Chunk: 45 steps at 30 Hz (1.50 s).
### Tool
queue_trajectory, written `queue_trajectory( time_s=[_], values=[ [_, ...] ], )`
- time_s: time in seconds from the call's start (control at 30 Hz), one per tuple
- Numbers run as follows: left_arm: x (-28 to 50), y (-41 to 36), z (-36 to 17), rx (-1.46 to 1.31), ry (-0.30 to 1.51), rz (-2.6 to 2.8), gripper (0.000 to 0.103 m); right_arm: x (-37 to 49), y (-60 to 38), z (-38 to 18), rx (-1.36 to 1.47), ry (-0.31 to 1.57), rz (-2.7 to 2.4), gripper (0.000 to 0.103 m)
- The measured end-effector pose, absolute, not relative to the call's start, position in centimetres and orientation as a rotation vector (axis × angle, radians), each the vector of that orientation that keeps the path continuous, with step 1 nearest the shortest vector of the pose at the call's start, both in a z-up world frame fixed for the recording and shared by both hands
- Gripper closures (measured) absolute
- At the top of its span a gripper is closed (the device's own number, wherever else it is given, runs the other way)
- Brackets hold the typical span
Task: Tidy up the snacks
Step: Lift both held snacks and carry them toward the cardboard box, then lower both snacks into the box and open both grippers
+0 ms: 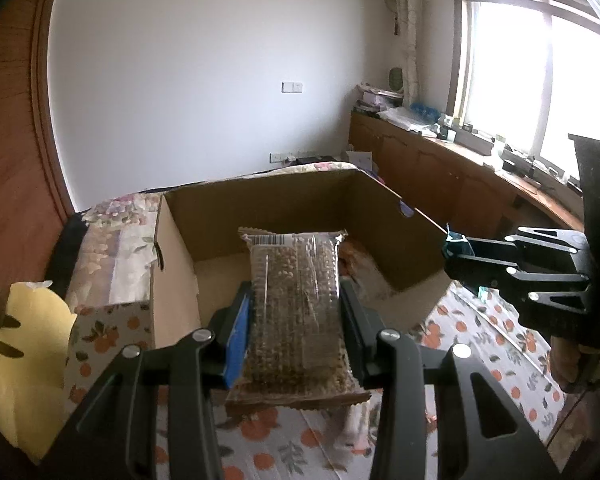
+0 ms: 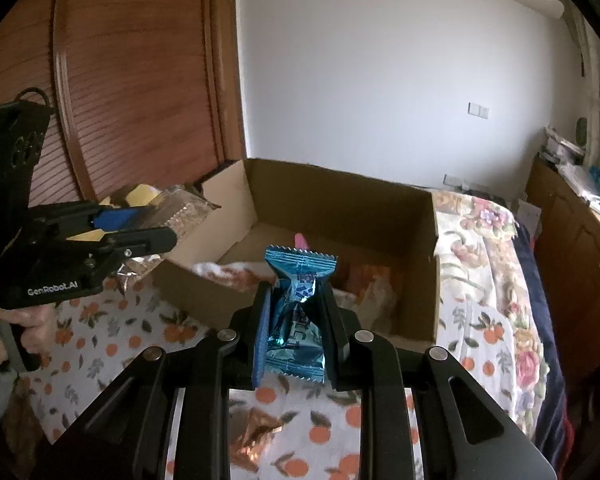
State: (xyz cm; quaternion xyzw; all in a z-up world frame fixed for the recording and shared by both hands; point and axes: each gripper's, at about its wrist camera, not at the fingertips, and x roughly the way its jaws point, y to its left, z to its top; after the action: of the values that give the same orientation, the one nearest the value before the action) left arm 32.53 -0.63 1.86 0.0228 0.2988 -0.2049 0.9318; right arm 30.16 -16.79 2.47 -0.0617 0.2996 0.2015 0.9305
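Left gripper [image 1: 296,316] clamped across mid-length of clear rectangular peanut-bar packet [image 1: 296,300], long axis pointing away toward open brown cardboard box [image 1: 384,216]; looks stiff, light, film likely slippery. Right gripper [image 2: 296,320] pinched tight on small crinkled blue foil candy wrapper [image 2: 298,304], held upright above floral orange-print cloth [image 2: 328,432]; soft, near weightless.

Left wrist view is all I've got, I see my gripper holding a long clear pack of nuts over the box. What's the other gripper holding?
Observer: The right gripper is shut on a small blue packet, crumpled between its pads.
Operator: Anything already in the cardboard box?
Observer: Yes, the cardboard box holds a few wrappers, one orange by the right wall.
Operator: Anything left on the cloth?
Observer: A copper foil wrapper lies under the right gripper.
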Motion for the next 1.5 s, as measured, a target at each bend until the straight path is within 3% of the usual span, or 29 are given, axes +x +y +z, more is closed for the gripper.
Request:
queue_trajectory(
  time_s=[0.33, 0.9, 1.07, 1.2, 1.5],
  values=[
    [37.2, 0.3, 0.3, 0.026, 0.629, -0.398, 0.063, 33.1, -15.5, 3.5, -0.09, 0.565, 0.437, 0.082],
    [39.4, -1.3, -3.3, 0.044, 0.697, -0.391, 0.061, 39.3, -15.0, -2.6, -0.077, 0.714, 0.42, 0.082],
    [38.9, -1.5, -3.4, 0.032, 0.699, -0.391, 0.058, 39.1, -15.3, -2.8, -0.045, 0.728, 0.425, 0.077],
    [38.0, -1.7, -3.0, 0.057, 0.675, -0.391, 0.051, 38.5, -15.4, -2.3, -0.021, 0.714, 0.441, 0.061],
    [34.9, -1.7, -1.9, 0.051, 0.654, -0.418, 0.043, 34.4, -16.4, -0.4, -0.005, 0.669, 0.434, 0.059]
  ],
)
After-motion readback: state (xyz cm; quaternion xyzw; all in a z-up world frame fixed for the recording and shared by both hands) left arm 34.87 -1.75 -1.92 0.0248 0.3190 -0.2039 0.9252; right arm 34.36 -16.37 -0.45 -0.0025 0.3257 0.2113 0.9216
